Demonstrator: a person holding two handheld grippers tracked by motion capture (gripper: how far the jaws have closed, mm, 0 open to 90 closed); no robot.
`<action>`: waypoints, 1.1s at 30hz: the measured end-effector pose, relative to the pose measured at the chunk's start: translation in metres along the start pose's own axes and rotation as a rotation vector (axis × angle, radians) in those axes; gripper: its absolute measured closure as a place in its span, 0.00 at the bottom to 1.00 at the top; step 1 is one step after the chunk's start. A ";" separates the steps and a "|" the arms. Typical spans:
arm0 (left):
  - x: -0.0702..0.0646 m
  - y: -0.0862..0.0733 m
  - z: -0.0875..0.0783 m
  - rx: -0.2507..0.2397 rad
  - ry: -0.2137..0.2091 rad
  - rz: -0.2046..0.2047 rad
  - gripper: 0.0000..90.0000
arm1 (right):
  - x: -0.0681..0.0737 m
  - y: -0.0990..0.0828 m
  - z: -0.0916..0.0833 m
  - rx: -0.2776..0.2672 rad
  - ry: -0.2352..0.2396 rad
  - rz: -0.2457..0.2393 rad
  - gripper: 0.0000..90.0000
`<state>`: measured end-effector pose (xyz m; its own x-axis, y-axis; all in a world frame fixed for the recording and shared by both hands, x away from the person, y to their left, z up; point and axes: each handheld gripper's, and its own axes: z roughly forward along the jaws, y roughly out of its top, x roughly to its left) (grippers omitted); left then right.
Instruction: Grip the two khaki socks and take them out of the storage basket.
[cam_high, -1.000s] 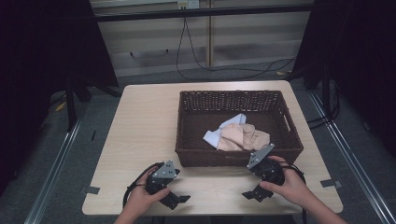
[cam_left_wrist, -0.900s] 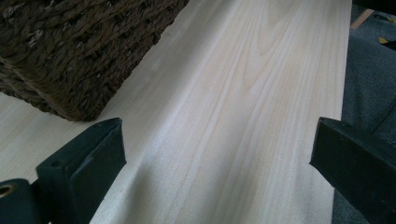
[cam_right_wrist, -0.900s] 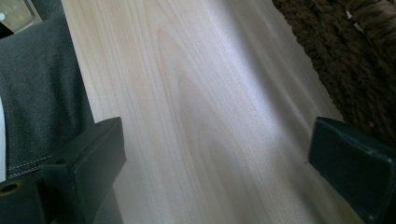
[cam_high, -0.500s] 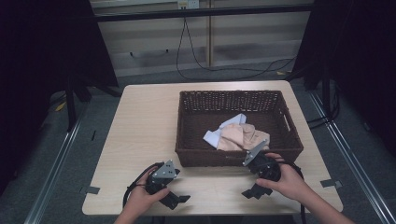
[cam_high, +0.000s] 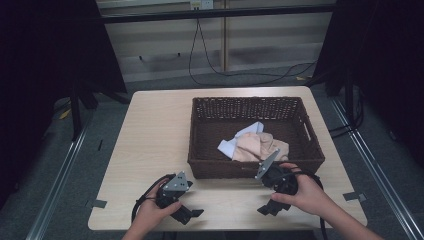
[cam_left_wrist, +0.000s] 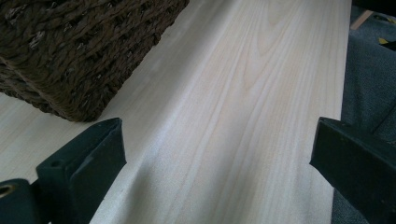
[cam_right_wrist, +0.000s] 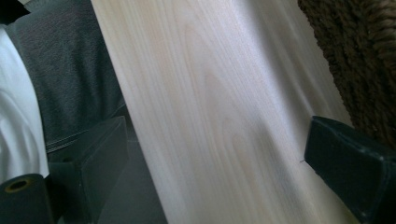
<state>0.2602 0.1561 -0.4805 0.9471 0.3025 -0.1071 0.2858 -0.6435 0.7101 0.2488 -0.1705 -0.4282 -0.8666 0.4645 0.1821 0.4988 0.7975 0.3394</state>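
Wicker basket (cam_high: 305, 150) beside right hand-held gripper (cam_high: 272, 207), jaws wide, now tilted further; left hand-held gripper (cam_high: 187, 216) wide, unmoved.

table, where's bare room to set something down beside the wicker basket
The table is bare left of the wicker basket, up to its far and left edges. The near strip is crowded by the left gripper and right gripper. Inside, folded cloths fill the near middle.

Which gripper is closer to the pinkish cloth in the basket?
The right gripper. It sits just outside the basket front wall, right below the pinkish cloth. The left gripper rests on the table farther off, near the front edge, left of the basket.
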 end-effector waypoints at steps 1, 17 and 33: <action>0.000 0.000 0.000 -0.003 -0.002 0.000 0.03 | 0.002 0.004 -0.005 0.013 0.001 0.007 0.07; 0.001 0.000 0.001 -0.001 -0.007 0.008 0.03 | 0.004 0.025 -0.047 0.094 -0.002 -0.038 0.07; 0.001 0.000 0.001 -0.002 -0.005 0.003 0.03 | -0.033 0.048 -0.085 0.043 -0.019 0.042 0.07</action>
<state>0.2609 0.1559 -0.4813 0.9488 0.2967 -0.1082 0.2823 -0.6429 0.7121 0.3004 -0.1798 -0.3394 -0.8446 0.5050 0.1776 0.5353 0.7926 0.2920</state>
